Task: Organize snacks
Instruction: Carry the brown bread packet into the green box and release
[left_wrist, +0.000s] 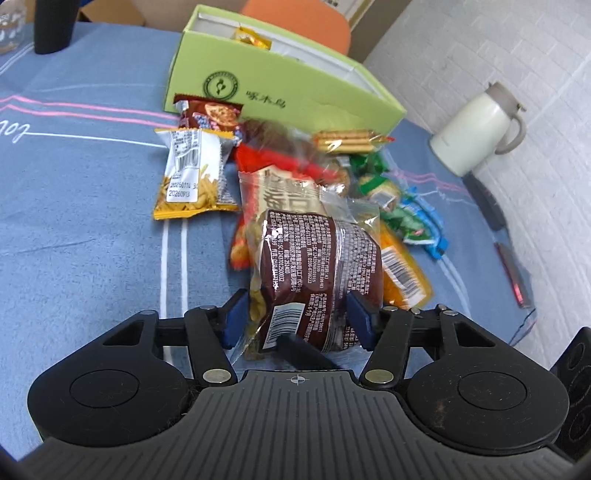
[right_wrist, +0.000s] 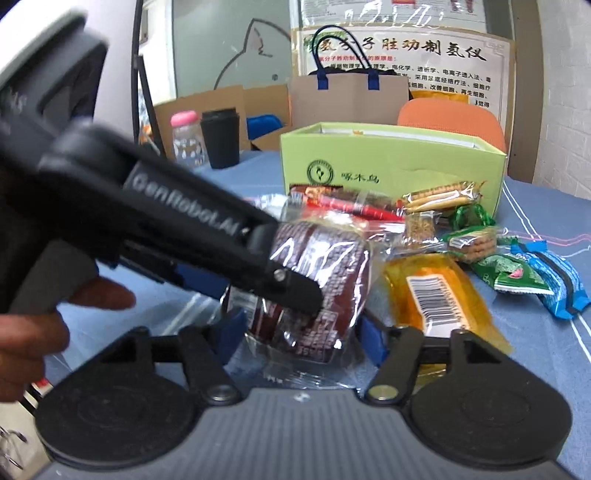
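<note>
We hold a glossy brown packet (left_wrist: 321, 273), crinkly and dense with white print and a barcode, between both grippers: the left gripper (left_wrist: 295, 317) clamps it, and the right gripper (right_wrist: 299, 332) flanks it, contact unclear. A green box (left_wrist: 280, 88) stands behind the snacks on blue cloth (left_wrist: 81, 221).

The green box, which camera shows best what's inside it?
The left wrist view: it looks down over the green box rim, showing a yellow packet inside. The right wrist view shows mostly its front wall, its interior hidden.

Both wrist views close on snack pile (left_wrist: 314, 192)
</note>
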